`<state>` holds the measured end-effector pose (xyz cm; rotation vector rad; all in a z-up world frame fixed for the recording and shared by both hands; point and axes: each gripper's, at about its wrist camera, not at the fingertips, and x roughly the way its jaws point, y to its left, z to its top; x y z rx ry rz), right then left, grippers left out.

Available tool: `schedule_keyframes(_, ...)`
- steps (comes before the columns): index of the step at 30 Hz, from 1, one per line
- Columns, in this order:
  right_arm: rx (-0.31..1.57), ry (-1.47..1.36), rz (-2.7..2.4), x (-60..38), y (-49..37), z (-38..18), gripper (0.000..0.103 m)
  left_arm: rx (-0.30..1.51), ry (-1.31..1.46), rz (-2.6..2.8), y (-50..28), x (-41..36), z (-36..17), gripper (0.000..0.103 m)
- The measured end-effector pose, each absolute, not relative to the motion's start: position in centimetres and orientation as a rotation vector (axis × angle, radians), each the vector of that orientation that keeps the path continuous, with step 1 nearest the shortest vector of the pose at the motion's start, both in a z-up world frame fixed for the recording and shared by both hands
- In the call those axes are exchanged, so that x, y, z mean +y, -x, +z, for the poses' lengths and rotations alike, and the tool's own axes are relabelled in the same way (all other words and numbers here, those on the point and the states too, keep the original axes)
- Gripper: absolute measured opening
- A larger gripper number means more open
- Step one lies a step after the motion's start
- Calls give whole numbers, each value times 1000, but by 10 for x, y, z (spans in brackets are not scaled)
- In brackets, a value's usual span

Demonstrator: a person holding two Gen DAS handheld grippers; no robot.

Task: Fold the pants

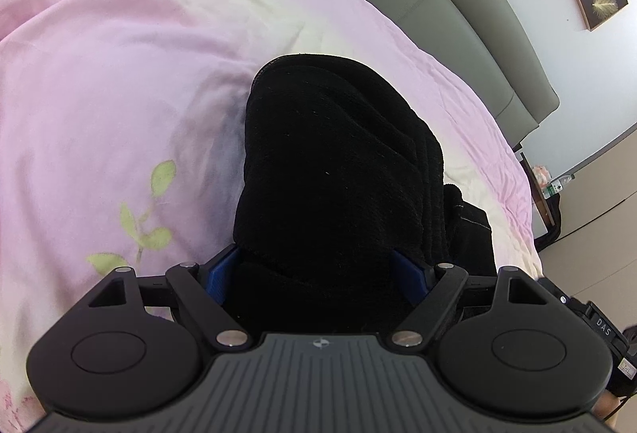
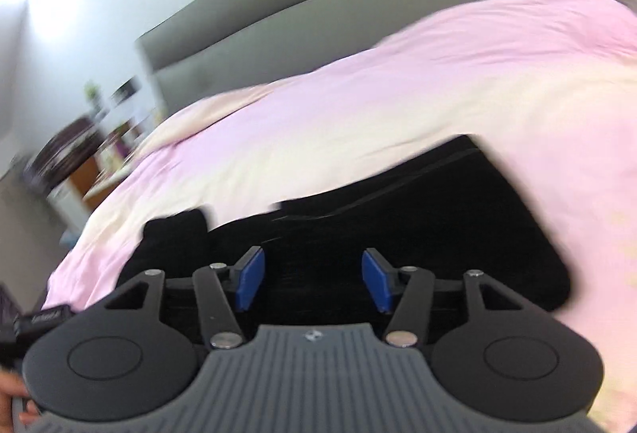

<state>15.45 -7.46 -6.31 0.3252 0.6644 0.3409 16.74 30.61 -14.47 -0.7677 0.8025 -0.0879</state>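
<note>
Both grippers pitch downward: left gripper (image 1: 318, 269) clamps wide on bunched black pants (image 1: 338, 162) toward 12 o'clock; right gripper (image 2: 314, 281) half-open, empty.

"DAS" reads on a black device (image 1: 603, 329) at the right edge.

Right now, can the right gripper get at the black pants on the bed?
Probably yes. The right gripper hangs open just above the pants, nothing between its blue pads and the cloth; blur hides the exact gap.
</note>
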Motion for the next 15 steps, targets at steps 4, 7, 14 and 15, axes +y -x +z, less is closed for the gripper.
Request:
schedule_keyframes(4, 684, -520, 129, -160, -150, -76, 64, 802, 779, -85, -167, 307, -145, 93)
schedule_keyframes(7, 699, -756, 50, -202, -150, -97, 64, 800, 797, -80, -167, 309, -145, 93)
schedule_keyframes(14, 724, -985, -2, -222, -170, -150, 66, 798, 811, -75, -166, 310, -146, 93)
schedule_keyframes(15, 713, -997, 9, -220, -172, -153, 66, 798, 810, -76, -166, 311, -146, 93)
